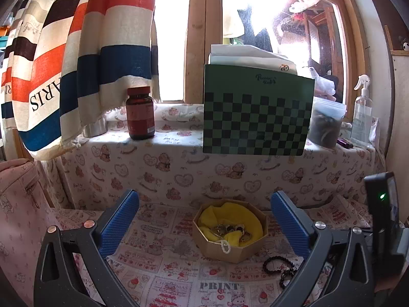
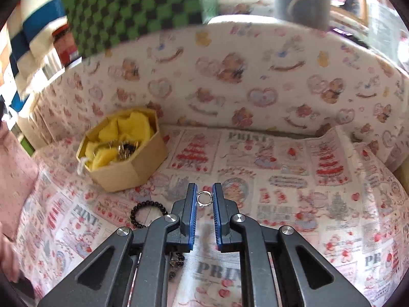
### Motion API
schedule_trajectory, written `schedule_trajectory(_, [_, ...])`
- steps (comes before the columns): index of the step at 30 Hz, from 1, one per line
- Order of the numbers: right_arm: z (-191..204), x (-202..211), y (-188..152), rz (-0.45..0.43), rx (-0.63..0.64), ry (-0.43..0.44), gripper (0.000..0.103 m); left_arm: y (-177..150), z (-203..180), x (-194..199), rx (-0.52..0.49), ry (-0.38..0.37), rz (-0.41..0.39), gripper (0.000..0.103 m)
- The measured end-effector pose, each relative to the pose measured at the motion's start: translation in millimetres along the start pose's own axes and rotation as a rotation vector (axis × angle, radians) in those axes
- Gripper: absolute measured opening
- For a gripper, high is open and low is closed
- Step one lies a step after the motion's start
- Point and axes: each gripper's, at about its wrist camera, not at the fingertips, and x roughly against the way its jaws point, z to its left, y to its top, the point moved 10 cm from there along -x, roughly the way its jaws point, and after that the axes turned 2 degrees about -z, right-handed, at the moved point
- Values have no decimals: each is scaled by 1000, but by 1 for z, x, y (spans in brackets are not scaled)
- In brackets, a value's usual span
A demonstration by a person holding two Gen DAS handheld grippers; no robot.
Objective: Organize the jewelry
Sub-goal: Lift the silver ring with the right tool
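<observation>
— Right gripper (image 2: 204,199)?
— Clamped on a small silver ring (image 2: 204,199), above the counter (image 2: 294,179).
— Left gripper (image 1: 204,220)?
— Spread wide, facing the octagonal box (image 1: 230,235), beside black beads (image 1: 278,263).

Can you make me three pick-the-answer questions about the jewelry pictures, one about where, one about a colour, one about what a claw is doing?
1. Where is the black bead bracelet?
A. inside the box
B. on the cloth beside the box
C. on the windowsill

2. What colour is the cloth lining in the cardboard box?
A. yellow
B. purple
C. white

3. What is the right claw doing?
A. spread wide
B. pinching a silver ring
C. gripping the bottle

Answers: 1 B, it lies on the printed tablecloth outside the box. 2 A, bright yellow folds show. 3 B, the ring sits between its fingertips.
</observation>
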Motion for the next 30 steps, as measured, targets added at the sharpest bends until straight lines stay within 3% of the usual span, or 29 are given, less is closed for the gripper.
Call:
schedule_trajectory(3, [-15,28,13,-61,-51,11,13,-15,3,-7,33,42,118,102])
schedule_trajectory(6, [-29,52,25,-112,-104,19,13,-30,-11,-10,83,-61,209,102])
schedule_trajectory(11, [-45,79,38,-159,-141,11,13,-49,-40,-11,-37,-58,249,102])
schedule_trajectory(18, [-51,95,39,-186,-121,-30,13,-85,-83,-16,-129,-149,364,99])
schedule_trajectory(24, [-46,96,39,-191,-94,-51,13,-107,-101,-20,-143,-198,437,95])
schedule_trajectory(30, [-43,93,37,-181,-82,-49,13,-126,-113,-25,-184,-189,496,87])
